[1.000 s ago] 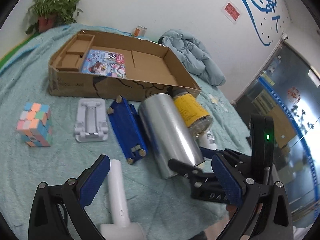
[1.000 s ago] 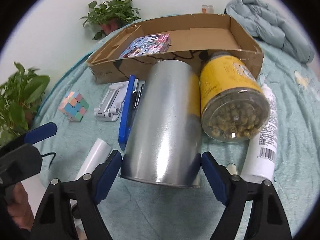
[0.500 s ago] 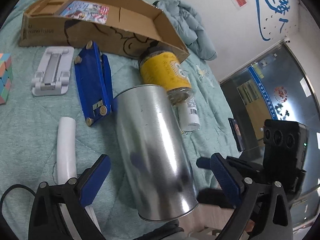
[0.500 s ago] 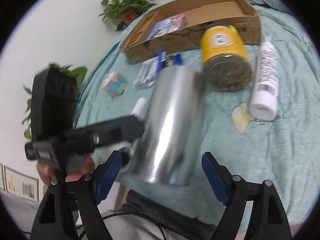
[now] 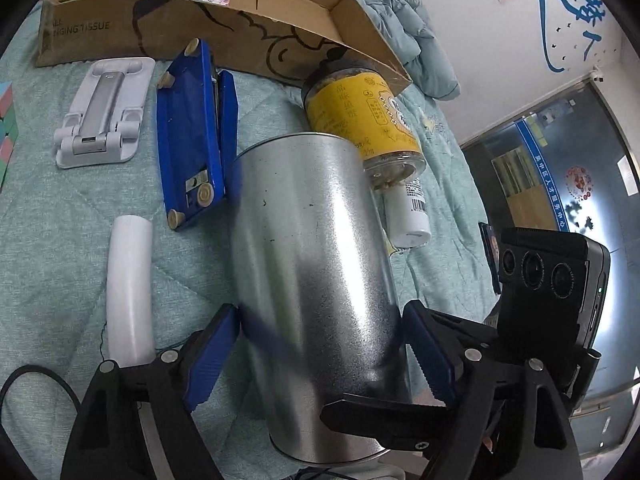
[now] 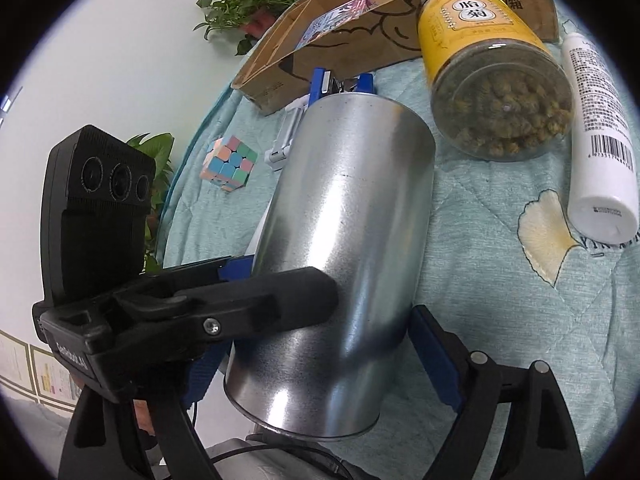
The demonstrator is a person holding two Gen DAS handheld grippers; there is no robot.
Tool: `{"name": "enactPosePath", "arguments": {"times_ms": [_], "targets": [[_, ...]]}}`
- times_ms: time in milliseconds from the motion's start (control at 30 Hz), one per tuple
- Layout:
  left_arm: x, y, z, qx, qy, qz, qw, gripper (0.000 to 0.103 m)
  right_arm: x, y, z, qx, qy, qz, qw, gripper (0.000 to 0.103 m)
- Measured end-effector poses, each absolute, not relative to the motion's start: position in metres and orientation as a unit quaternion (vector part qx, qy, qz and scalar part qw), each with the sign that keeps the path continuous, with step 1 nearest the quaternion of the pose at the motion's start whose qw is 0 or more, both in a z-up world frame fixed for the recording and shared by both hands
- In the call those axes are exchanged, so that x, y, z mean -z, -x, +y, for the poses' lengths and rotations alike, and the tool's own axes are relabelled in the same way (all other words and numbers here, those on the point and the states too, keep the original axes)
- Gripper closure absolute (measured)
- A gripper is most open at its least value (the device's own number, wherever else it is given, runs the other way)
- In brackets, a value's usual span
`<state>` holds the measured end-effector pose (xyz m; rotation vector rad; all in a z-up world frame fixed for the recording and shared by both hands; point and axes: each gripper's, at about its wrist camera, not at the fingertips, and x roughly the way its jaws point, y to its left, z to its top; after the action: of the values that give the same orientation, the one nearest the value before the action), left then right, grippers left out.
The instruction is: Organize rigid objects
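Note:
A tall silver tin (image 5: 312, 264) is held tilted above the teal quilt, its open rim toward me. My left gripper (image 5: 320, 354) straddles its lower part. The jaws are closing and both blue pads (image 5: 212, 356) lie against the tin's sides. My right gripper (image 6: 308, 360) is around the same tin (image 6: 344, 220) from the other side. Its jaws are opening, and its right pad (image 6: 434, 354) stands just off the metal. The left gripper's black finger (image 6: 240, 312) crosses in front and hides the right gripper's other pad.
On the quilt lie a yellow-labelled jar (image 5: 360, 120), a white bottle (image 6: 600, 140), a blue folded stand (image 5: 188, 132), a white phone stand (image 5: 100, 112), a white tube (image 5: 130, 288) and a pastel cube (image 6: 232, 164). A cardboard box (image 5: 200, 28) holding a booklet stands behind.
The tin lay on the quilt between the right jaws; it has been lifted and tilted. The left gripper came down around it and narrowed. The right jaws have widened.

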<state>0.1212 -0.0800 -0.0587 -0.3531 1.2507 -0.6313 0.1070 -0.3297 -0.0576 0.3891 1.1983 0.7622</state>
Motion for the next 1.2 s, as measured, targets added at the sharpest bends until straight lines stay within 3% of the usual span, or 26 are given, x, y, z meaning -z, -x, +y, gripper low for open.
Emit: {"name": "enactPosePath", "arguments": {"times_ms": [633, 1200], "targets": [[0.045, -0.103, -0.061, 0.299, 0.170, 0.543, 0.766, 0.024, 0.040, -0.100, -0.297, -0.301, -0.111, 0.528, 0.786, 0.016], [-0.114, -0.122, -0.042, 0.323, 0.127, 0.394, 0.851, 0.025, -0.087, -0.126, -0.274, -0.302, -0.070, 0.383, 0.870, 0.016]]}}
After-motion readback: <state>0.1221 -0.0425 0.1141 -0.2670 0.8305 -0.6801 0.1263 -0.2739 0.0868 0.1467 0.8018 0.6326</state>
